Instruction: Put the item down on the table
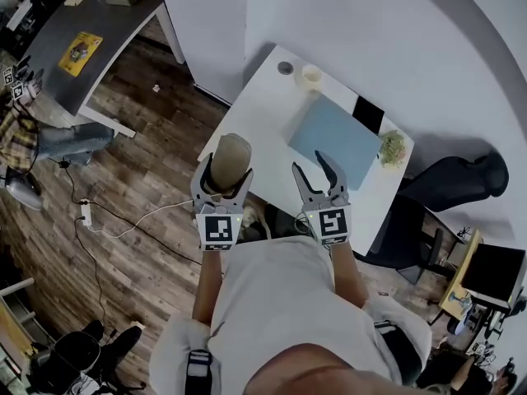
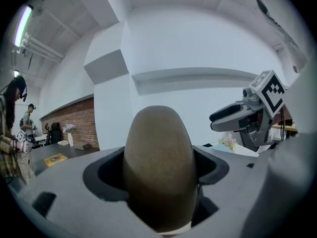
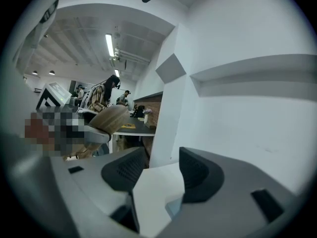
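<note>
A tan, egg-shaped item (image 1: 231, 158) stands upright between the jaws of my left gripper (image 1: 227, 171), which is shut on it. It hangs in the air over the near left edge of the white table (image 1: 263, 97). In the left gripper view the item (image 2: 158, 152) fills the gap between the dark pads, and the right gripper (image 2: 237, 115) shows at the right. My right gripper (image 1: 308, 161) is open and empty, held beside the left one above the table's near edge. In the right gripper view its jaws (image 3: 161, 175) stand apart over white tabletop, with the held item (image 3: 106, 122) at the left.
On the table lie a blue mat (image 1: 333, 138), a pale cup (image 1: 311, 76), a small grey disc (image 1: 285, 67), a black pad (image 1: 368, 115) and a small plant (image 1: 393, 148). A black chair (image 1: 449, 179) stands at the right. A dark table (image 1: 49, 48) and a person (image 1: 33, 138) are far left.
</note>
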